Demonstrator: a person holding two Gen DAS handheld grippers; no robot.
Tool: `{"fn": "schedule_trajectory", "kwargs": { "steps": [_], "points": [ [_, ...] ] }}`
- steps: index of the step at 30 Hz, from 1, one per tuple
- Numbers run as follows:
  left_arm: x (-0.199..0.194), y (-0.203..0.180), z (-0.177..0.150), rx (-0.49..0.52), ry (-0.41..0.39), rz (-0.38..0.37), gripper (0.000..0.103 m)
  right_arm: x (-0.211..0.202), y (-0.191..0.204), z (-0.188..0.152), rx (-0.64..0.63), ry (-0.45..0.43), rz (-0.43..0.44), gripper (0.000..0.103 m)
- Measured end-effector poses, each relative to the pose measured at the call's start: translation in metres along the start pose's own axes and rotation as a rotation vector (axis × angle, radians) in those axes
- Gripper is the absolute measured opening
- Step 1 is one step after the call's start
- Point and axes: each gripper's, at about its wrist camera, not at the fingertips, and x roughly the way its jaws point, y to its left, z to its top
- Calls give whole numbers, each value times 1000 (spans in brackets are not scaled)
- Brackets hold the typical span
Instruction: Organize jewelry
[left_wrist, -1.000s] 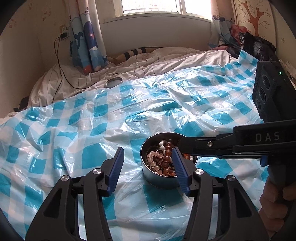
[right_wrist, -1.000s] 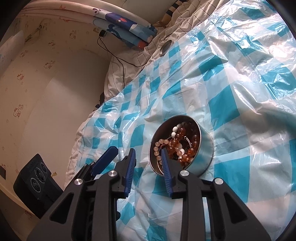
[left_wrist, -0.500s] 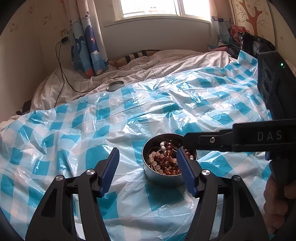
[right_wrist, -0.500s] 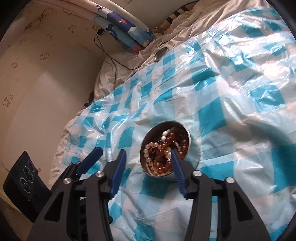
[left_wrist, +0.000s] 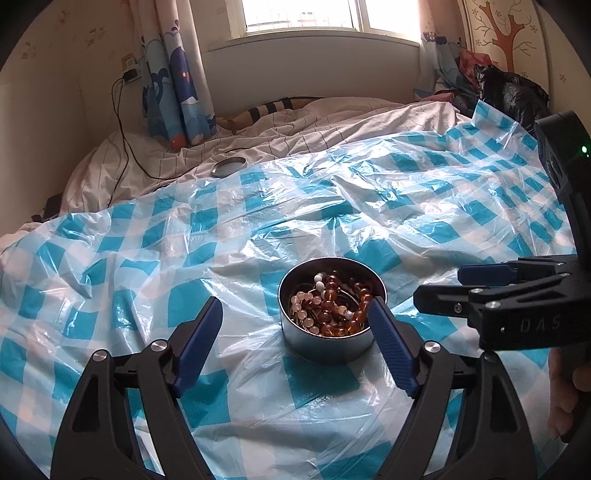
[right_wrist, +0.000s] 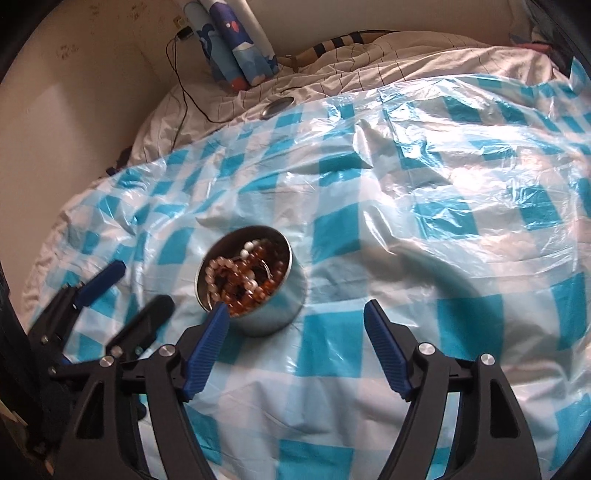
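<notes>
A round metal tin (left_wrist: 330, 341) stands upright on the blue-and-white checked plastic sheet (left_wrist: 258, 221) over the bed. It is filled with amber and white bead jewelry (left_wrist: 328, 308). My left gripper (left_wrist: 295, 345) is open and empty, its jaws wide apart just in front of the tin. In the right wrist view the tin (right_wrist: 266, 310) sits ahead and left, the beads (right_wrist: 243, 277) showing inside. My right gripper (right_wrist: 295, 349) is open and empty, to the right of the tin; it also shows at the right edge of the left wrist view (left_wrist: 443, 291).
The tin's metal lid (left_wrist: 228, 167) lies far back on the striped bedsheet, also seen in the right wrist view (right_wrist: 277, 107). A black cable (left_wrist: 125, 147) runs from a wall socket onto the bed. Curtains (left_wrist: 177, 92) hang at the back wall. A black bag (left_wrist: 513, 92) lies back right.
Both grippers have pulled back from the tin and opened wider. The right gripper has swung away to the right of the tin. The tin and beads have stayed put.
</notes>
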Motion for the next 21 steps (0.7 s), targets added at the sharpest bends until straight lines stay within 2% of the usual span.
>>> {"fn": "schedule_trajectory", "kwargs": {
  "steps": [4,7,11,16,21],
  "points": [
    [-2,-4,-5,20,6,-5,79,-6,0,-3,-30,1,-28,76],
    [-5,-6,-10,26,12,-6,80,-11,-1,-2,-38,-11,-55,81],
    [-4,2,-16,4,37,-18,83,-10,-1,-6,-47,7,-84,83],
    [-2,17,-23,-84,81,-61,88,-4,10,-17,-98,40,-111,83],
    [2,23,-35,-157,144,-96,92,-2,24,-29,-166,49,-163,88]
  ]
}}
